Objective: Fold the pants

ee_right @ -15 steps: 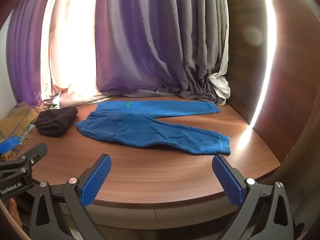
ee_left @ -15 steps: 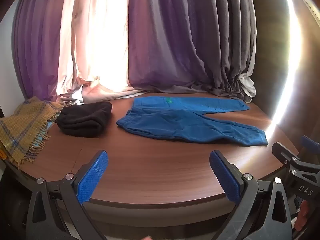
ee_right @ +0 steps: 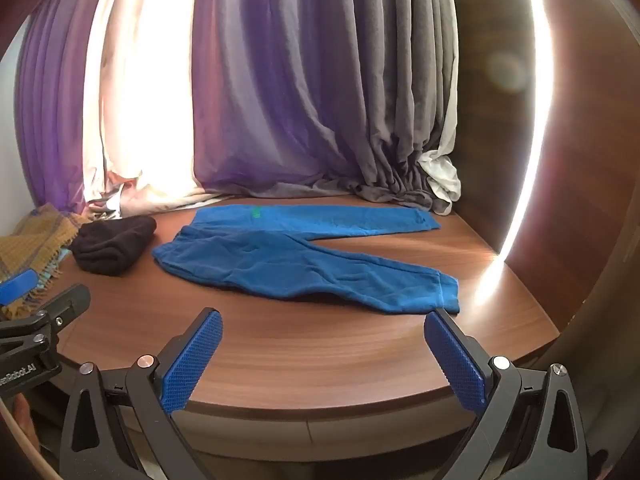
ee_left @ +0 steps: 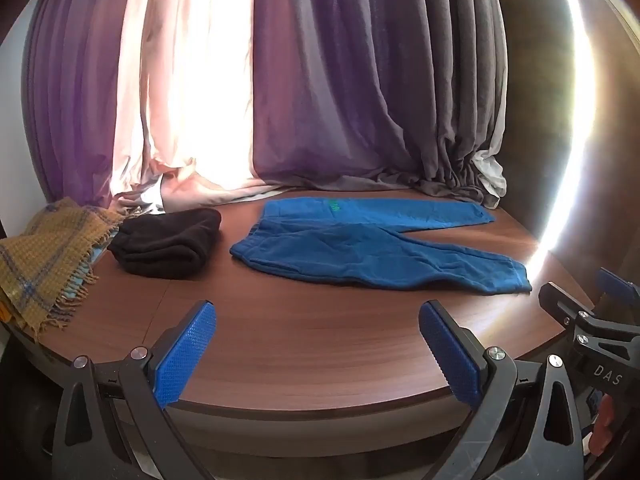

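Blue pants (ee_left: 360,248) lie flat on the round wooden table (ee_left: 304,336), waistband to the left, two legs spread to the right; they also show in the right wrist view (ee_right: 296,260). My left gripper (ee_left: 318,320) is open and empty over the table's front edge, short of the pants. My right gripper (ee_right: 324,324) is open and empty, its right fingertip (ee_right: 440,324) close to the near leg's cuff. The right gripper also shows at the right edge of the left wrist view (ee_left: 588,312), and the left gripper at the left edge of the right wrist view (ee_right: 40,308).
A folded black garment (ee_left: 168,244) lies left of the pants. A yellow plaid fringed scarf (ee_left: 44,260) hangs over the table's left edge. Purple and grey curtains (ee_left: 340,100) pool on the table's back. A wooden wall (ee_right: 560,160) stands on the right.
Both grippers have edged slightly forward toward the pants. The pants have not moved.
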Demonstrator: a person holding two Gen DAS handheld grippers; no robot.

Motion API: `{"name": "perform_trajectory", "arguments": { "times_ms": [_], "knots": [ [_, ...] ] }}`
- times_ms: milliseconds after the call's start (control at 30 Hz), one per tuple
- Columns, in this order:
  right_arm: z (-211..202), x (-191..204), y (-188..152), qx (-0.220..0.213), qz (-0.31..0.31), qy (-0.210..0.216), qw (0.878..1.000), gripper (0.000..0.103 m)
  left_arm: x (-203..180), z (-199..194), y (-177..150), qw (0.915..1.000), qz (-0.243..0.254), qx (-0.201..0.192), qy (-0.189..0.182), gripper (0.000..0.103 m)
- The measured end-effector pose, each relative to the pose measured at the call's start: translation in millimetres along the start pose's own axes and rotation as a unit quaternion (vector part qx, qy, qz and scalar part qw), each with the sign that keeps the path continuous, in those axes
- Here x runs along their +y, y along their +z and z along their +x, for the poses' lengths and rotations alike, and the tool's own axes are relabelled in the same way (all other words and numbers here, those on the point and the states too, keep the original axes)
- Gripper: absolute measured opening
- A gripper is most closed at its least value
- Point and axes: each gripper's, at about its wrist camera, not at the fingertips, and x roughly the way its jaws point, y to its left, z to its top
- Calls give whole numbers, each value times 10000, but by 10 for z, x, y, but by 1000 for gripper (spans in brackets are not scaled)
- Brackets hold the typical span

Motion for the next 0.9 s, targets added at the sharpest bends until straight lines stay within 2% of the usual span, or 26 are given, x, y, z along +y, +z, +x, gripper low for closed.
{"name": "perform_trajectory", "arguments": {
  "times_ms": [900],
  "knots": [
    [71,6,3,16,12,32,10000,102,34,46,49,9999,-87,-13,-80,103]
  ]
}}
